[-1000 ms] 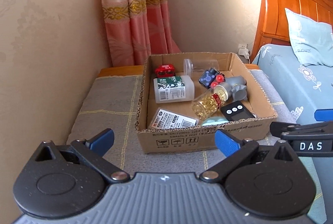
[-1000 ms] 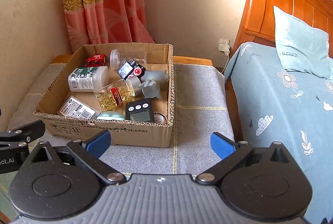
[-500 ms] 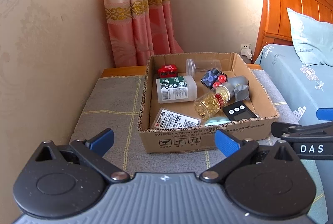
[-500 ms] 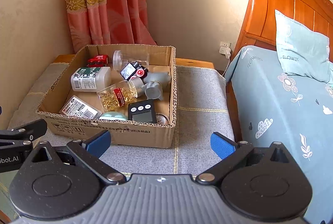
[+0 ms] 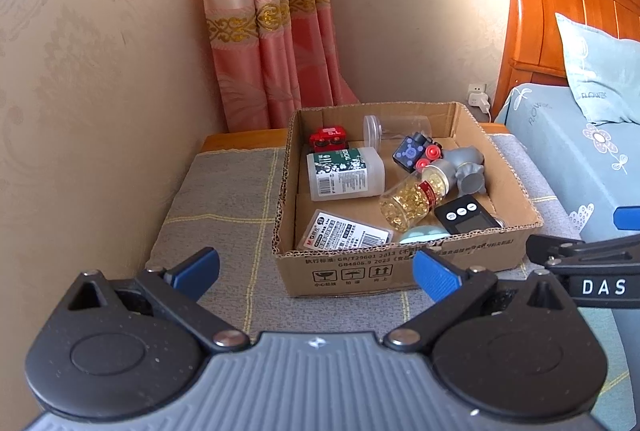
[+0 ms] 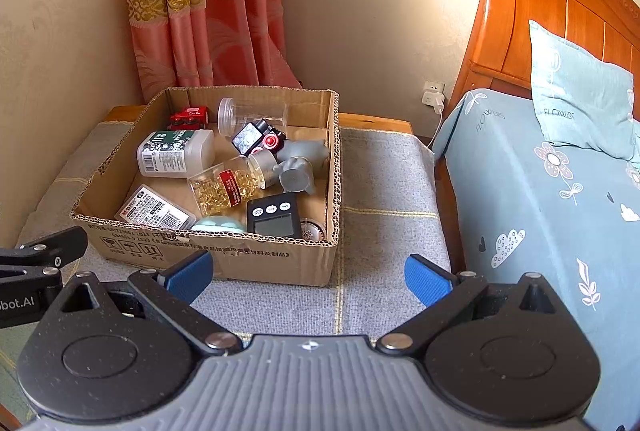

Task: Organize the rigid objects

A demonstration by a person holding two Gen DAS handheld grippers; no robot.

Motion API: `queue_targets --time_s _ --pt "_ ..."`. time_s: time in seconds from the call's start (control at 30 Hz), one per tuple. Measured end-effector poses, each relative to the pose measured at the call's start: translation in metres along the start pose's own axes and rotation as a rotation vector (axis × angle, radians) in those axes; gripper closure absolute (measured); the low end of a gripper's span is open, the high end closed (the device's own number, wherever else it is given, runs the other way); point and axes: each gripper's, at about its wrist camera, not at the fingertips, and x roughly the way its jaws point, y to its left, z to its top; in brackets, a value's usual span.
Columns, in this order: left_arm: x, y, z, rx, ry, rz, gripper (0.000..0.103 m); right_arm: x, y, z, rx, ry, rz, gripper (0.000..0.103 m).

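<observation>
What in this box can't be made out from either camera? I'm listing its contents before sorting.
- Pale teal round item: lower part hidden behind the cardboard box front wall, both views.
- Round metal-topped thing in the near right corner: mostly hidden by the black timer and the wall; barely visible in the left view.
- Grey figurine: partly covered by the capsule bottle; shape unclear.
- Label print on the white bottle: too small to read.

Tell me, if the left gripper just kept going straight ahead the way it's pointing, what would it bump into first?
Probably the near wall of the cardboard box. The left gripper hangs open and low over the grey cloth, aimed at the box's front left part. Depth is hard to judge, so it might graze the cloth first.
</observation>
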Motion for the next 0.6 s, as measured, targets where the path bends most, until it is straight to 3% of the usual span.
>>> queue_targets --time_s 0.6 --pt "-0.0026 -0.0011 -0.0006 0.006 -0.003 -0.003 0.001 -0.0041 -0.0004 -0.0005 -0.001 -0.01 0.007 0.0"
